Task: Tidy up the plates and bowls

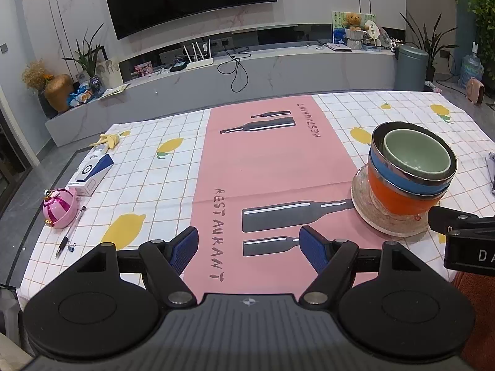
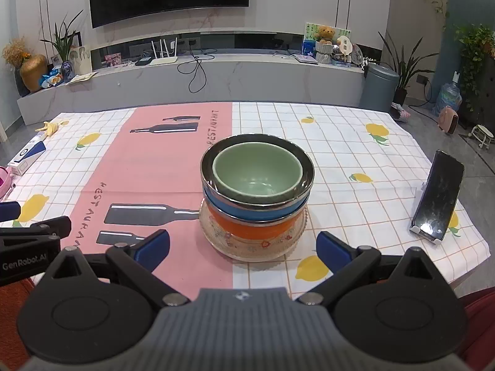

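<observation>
A stack stands on the table: a clear glass plate (image 2: pixel 253 247) with a flower pattern at the bottom, an orange bowl (image 2: pixel 247 227) on it, a blue steel-rimmed bowl (image 2: pixel 256 210) in that, and a pale green bowl (image 2: pixel 256 174) on top. In the left wrist view the same stack (image 1: pixel 408 173) sits to the right. My right gripper (image 2: pixel 243 247) is open just in front of the stack, holding nothing. My left gripper (image 1: pixel 249 247) is open over the pink cloth strip, left of the stack, also holding nothing. The right gripper's finger (image 1: pixel 445 219) shows beside the plate.
A phone on a stand (image 2: pixel 437 196) is at the right of the table. At the left lie a pink round toy (image 1: pixel 60 208), a pen (image 1: pixel 71 232), a white and blue box (image 1: pixel 92 173) and a banana peel (image 1: pixel 106 140). The table's near edge runs under both grippers.
</observation>
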{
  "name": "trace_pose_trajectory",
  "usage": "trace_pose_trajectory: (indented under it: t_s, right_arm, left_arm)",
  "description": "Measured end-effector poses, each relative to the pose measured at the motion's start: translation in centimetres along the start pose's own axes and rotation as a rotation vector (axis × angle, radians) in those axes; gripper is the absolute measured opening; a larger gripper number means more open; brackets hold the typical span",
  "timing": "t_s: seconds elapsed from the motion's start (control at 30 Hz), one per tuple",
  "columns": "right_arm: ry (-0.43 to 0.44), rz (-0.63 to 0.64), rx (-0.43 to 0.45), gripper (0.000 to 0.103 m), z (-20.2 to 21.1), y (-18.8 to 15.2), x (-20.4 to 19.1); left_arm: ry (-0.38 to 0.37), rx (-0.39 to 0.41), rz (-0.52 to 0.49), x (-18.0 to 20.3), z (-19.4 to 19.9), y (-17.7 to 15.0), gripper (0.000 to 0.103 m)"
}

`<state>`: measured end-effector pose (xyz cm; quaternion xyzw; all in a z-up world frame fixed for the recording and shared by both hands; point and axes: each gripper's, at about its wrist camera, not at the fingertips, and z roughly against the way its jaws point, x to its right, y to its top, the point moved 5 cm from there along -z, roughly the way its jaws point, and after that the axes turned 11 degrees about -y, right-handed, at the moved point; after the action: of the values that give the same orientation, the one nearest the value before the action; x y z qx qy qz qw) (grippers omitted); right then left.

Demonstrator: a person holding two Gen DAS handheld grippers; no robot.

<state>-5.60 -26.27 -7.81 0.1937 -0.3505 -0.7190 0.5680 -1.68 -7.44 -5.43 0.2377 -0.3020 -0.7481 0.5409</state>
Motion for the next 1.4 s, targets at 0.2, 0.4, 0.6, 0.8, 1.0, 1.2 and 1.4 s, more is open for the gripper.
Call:
trace_pose_trajectory:
  t_s: [0.2, 0.4, 0.6, 0.8, 1.0, 1.2, 1.4]
  right_arm:
    - [0.001, 0.000, 0.004, 0.099, 0.2, 0.0, 0.0]
    - [0.001, -0.003, 0.008, 0.099, 0.4, 0.0, 0.1]
    - [0.002, -0.015, 0.011, 0.099, 0.6, -0.1, 0.3]
    - [0.006, -0.016, 0.013, 0.099, 0.8, -0.2, 0.2]
    - [0.008, -0.019, 0.015, 0.099, 0.9, -0.3, 0.3]
    - [0.008, -0.021, 0.012, 0.099, 0.9, -0.4, 0.3]
    - [0.010, -0.027, 0.004, 0.099, 0.9, -0.5, 0.4]
  left_arm:
    - [0.000, 0.005, -0.001, 0.0, 0.2, 0.1, 0.087]
    - [-0.002, 0.006, 0.003, -0.1, 0.3, 0.1, 0.087]
    - [0.004, 0.010, 0.004, -0.2, 0.7, 0.2, 0.087]
    - [0.006, 0.015, 0.005, -0.2, 1.0, 0.2, 0.087]
    - [0.006, 0.018, 0.005, -0.2, 1.1, 0.2, 0.087]
    - [0.002, 0.022, 0.003, -0.1, 1.4, 0.2, 0.087]
    - [0.007, 0.031, 0.010, -0.1, 1.5, 0.3, 0.087]
